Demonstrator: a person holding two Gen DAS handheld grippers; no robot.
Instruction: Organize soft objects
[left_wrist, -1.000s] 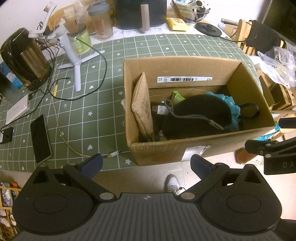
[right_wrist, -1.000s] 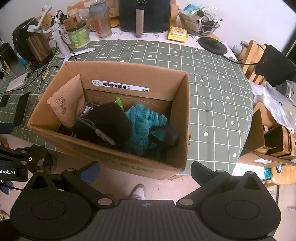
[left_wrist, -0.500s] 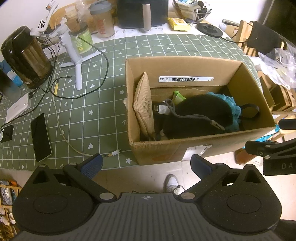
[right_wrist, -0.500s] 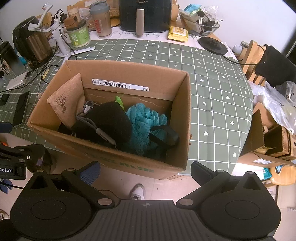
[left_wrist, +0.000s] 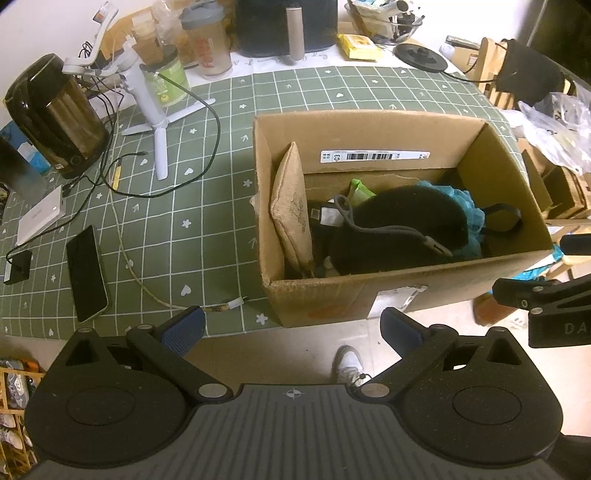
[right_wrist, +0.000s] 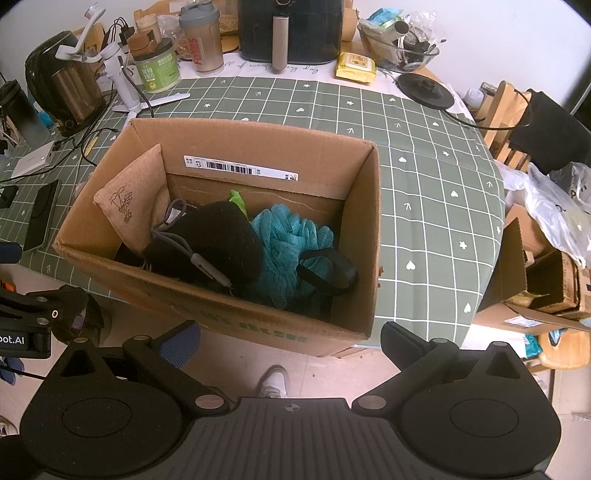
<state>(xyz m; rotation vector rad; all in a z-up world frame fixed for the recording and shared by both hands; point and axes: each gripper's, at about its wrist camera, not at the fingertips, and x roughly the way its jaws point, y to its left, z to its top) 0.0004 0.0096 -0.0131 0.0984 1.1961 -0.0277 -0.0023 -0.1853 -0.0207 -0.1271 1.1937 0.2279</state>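
An open cardboard box sits at the near edge of a table covered with a green grid-patterned tablecloth, and the soft things lie inside it. A tan burlap pouch leans upright against the box's left wall. Beside it, a black fuzzy item with a grey strap fills the middle, and a teal mesh bath sponge is packed against its right side, with a black strap loop lying over the sponge. A scrap of bright green peeks out behind the black item (what it is cannot be told).

The left gripper hovers in front of the box's near wall, its two fingers spread wide with nothing between them. The right gripper hangs likewise before the box, fingers wide apart and empty; a white shoe shows on the floor below.

On the tablecloth left of the box lie a smartphone and a white cable. Farther back stand a small white tripod, a dark electric kettle, a green-labelled jar, a shaker bottle and a black air fryer.
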